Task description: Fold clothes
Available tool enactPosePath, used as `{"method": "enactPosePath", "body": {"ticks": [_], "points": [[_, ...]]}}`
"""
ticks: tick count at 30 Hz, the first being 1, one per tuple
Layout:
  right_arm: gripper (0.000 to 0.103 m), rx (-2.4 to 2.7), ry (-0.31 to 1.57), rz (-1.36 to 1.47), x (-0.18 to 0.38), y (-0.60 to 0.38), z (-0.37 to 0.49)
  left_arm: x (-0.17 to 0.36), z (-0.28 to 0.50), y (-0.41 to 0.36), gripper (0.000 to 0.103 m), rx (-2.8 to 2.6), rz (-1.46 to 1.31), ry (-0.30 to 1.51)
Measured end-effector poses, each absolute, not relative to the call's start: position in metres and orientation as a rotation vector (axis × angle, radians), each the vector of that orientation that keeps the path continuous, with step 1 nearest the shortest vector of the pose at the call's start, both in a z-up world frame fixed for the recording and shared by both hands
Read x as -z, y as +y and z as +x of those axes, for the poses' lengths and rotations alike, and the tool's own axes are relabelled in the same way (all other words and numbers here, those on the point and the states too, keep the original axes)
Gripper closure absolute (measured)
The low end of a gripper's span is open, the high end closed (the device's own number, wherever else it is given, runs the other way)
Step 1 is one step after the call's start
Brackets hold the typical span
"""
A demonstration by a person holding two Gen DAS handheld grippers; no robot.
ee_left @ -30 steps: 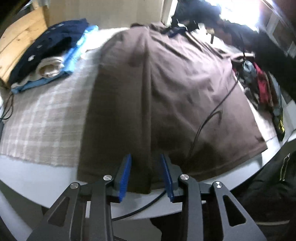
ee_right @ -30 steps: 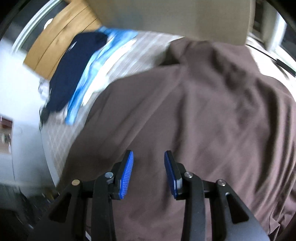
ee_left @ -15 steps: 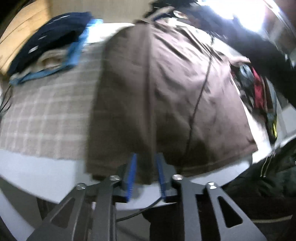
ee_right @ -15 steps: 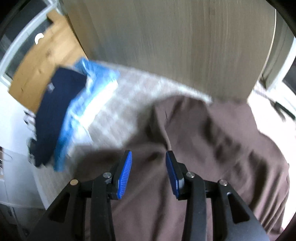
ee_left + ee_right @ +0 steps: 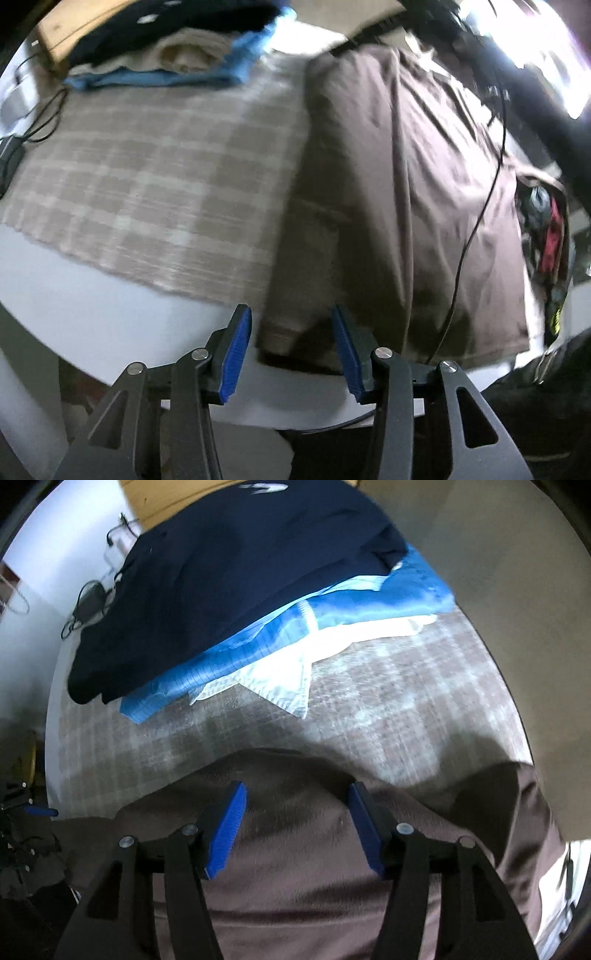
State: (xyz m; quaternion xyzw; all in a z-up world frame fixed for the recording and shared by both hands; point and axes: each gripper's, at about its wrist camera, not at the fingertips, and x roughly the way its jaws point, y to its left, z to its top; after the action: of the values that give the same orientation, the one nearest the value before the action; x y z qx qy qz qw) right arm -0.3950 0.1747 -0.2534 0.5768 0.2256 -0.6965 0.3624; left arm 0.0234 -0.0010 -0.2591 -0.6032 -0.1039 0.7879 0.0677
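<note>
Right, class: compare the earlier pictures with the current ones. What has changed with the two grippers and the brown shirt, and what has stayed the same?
Both grippers' jaws have just been opening. The left gripper now straddles the near left corner of the brown shirt, pads clear of the cloth. The right gripper swung toward the shirt's far edge, bringing the folded pile into view. The shirt stays on the checked cloth; the pile is unmoved.

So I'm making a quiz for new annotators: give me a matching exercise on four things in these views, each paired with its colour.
Things:
1. spread garment
2. top of the folded stack
3. cloth on the table
4. gripper pads

Colours:
A. beige plaid
B. bright blue
C. brown
D. navy

Pairs: 1-C, 2-D, 3-A, 4-B
</note>
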Motion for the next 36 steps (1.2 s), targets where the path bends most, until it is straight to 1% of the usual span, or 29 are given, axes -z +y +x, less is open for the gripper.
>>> {"method": "enactPosePath", "body": {"ticks": [2,3,4,6,7,8,9,10,11,16,17,19,20,21,22,25,26,27,28,30,31,32,33,35,36], "points": [[0.043,1.773,0.594,1.492,0.257,0.175,-0.398,0.262,0.023,0.007,0.062,-2.374,-1.809,-0.275],[0.043,1.765,0.602,1.493,0.259,0.176,-0.399,0.262,0.023,0.010,0.065,-2.381,-1.802,-0.255],[0.043,1.755,0.614,1.493,0.260,0.176,-0.399,0.262,0.023,0.012,0.073,-2.378,-1.795,-0.258],[0.043,1.736,0.639,1.480,0.260,0.175,-0.400,0.260,0.024,0.012,0.082,-2.361,-1.780,-0.289],[0.042,1.729,0.635,1.467,0.258,0.176,-0.401,0.259,0.024,0.012,0.085,-2.355,-1.771,-0.298],[0.041,1.722,0.629,1.451,0.256,0.177,-0.402,0.257,0.025,0.013,0.086,-2.350,-1.763,-0.307],[0.035,1.713,0.625,1.439,0.255,0.177,-0.402,0.254,0.026,0.013,0.087,-2.346,-1.749,-0.318],[0.032,1.704,0.639,1.431,0.257,0.176,-0.403,0.252,0.027,0.012,0.087,-2.345,-1.735,-0.327],[0.031,1.696,0.657,1.423,0.259,0.175,-0.404,0.251,0.026,0.011,0.087,-2.346,-1.725,-0.331],[0.031,1.622,0.752,1.452,0.282,0.166,-0.401,0.254,0.025,0.002,0.089,-2.343,-1.729,-0.357],[0.032,1.618,0.781,1.439,0.284,0.165,-0.397,0.256,0.025,0.001,0.089,-2.341,-1.726,-0.361],[0.053,1.630,0.807,1.423,0.282,0.162,-0.393,0.255,0.030,0.004,0.090,-2.345,-1.716,-0.364],[0.081,1.643,0.788,1.431,0.278,0.162,-0.395,0.252,0.032,0.002,0.090,-2.351,-1.698,-0.376],[0.091,1.663,0.767,1.440,0.274,0.162,-0.397,0.245,0.035,0.000,0.090,-2.359,-1.669,-0.395],[0.091,1.684,0.735,1.437,0.267,0.162,-0.398,0.239,0.037,-0.002,0.090,-2.368,-1.639,-0.414],[0.089,1.759,0.716,1.308,0.250,0.166,-0.392,0.228,0.047,-0.006,0.090,-2.387,-1.596,-0.439],[0.080,1.783,0.712,1.262,0.244,0.168,-0.390,0.229,0.048,-0.006,0.090,-2.379,-1.603,-0.434],[0.075,1.787,0.730,1.289,0.246,0.170,-0.391,0.233,0.046,-0.006,0.090,-2.369,-1.621,-0.416],[0.073,1.800,0.724,1.319,0.245,0.173,-0.395,0.238,0.044,-0.006,0.090,-2.361,-1.642,-0.391],[0.060,1.867,0.534,1.329,0.226,0.195,-0.411,0.245,0.038,-0.005,0.090,-2.343,-1.661,-0.391],[0.056,1.929,0.429,1.324,0.215,0.213,-0.419,0.247,0.037,-0.005,0.090,-2.340,-1.656,-0.401],[0.054,1.996,0.321,1.317,0.204,0.233,-0.428,0.247,0.037,-0.006,0.090,-2.338,-1.652,-0.409],[0.054,2.020,0.269,1.321,0.199,0.243,-0.433,0.246,0.038,-0.008,0.090,-2.335,-1.650,-0.420],[0.053,2.003,0.325,1.334,0.200,0.229,-0.428,0.244,0.040,-0.006,0.090,-2.331,-1.642,-0.422],[0.049,1.992,0.360,1.340,0.201,0.220,-0.425,0.243,0.040,-0.005,0.090,-2.331,-1.639,-0.412]]}}
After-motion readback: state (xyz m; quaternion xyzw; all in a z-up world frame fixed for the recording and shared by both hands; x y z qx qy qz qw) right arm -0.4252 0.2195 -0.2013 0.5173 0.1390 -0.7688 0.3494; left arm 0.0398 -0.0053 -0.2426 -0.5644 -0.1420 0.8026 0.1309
